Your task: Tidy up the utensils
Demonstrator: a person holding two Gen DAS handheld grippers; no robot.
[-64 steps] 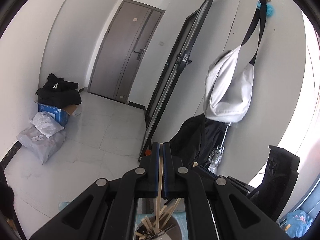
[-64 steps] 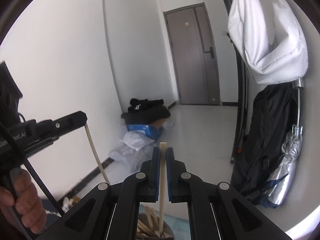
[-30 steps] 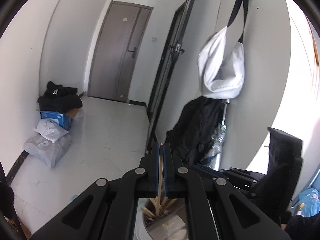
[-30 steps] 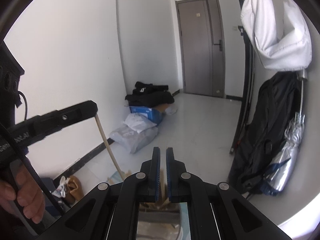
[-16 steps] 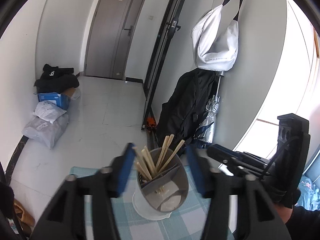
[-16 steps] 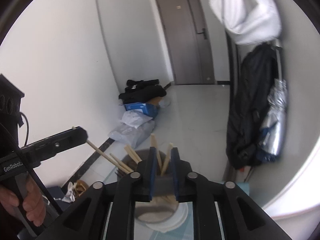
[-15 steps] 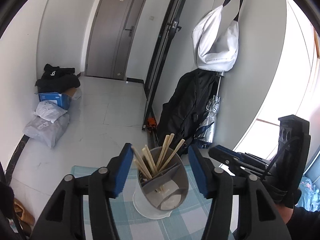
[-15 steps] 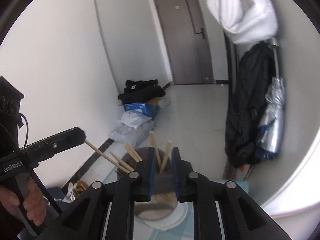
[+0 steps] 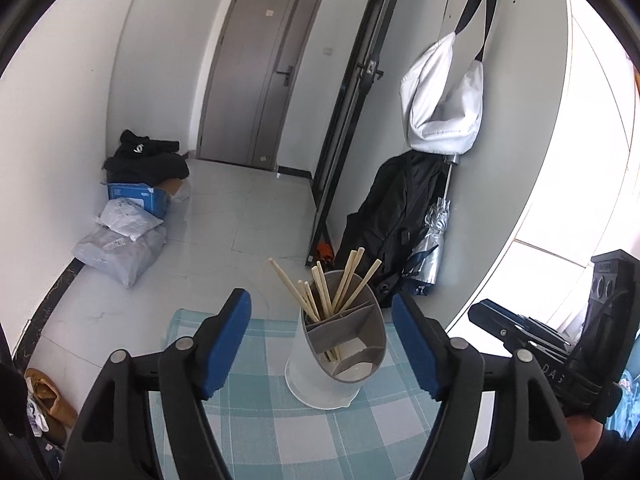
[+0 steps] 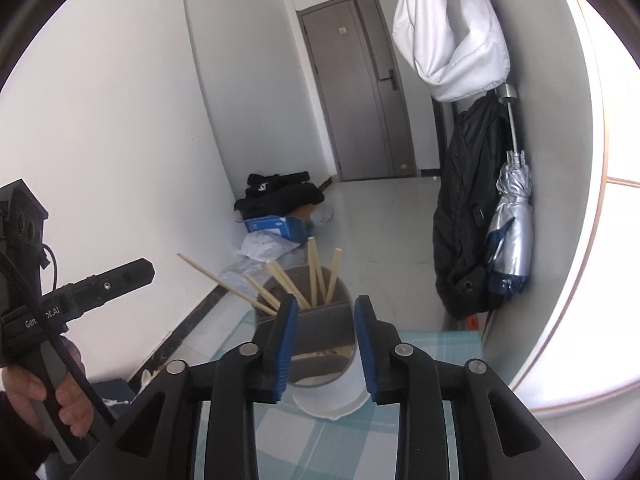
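Grey utensil holder on checked tablecloth, wooden chopsticks leaning toward 11 and 1 o'clock, left gripper spread wide, holding nothing, right gripper apart, holding nothing

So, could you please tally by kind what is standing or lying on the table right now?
chopsticks: about 8 (tips overlap, so the count is approximate)
utensil holder: 1
checked tablecloth: 1
Total: about 10
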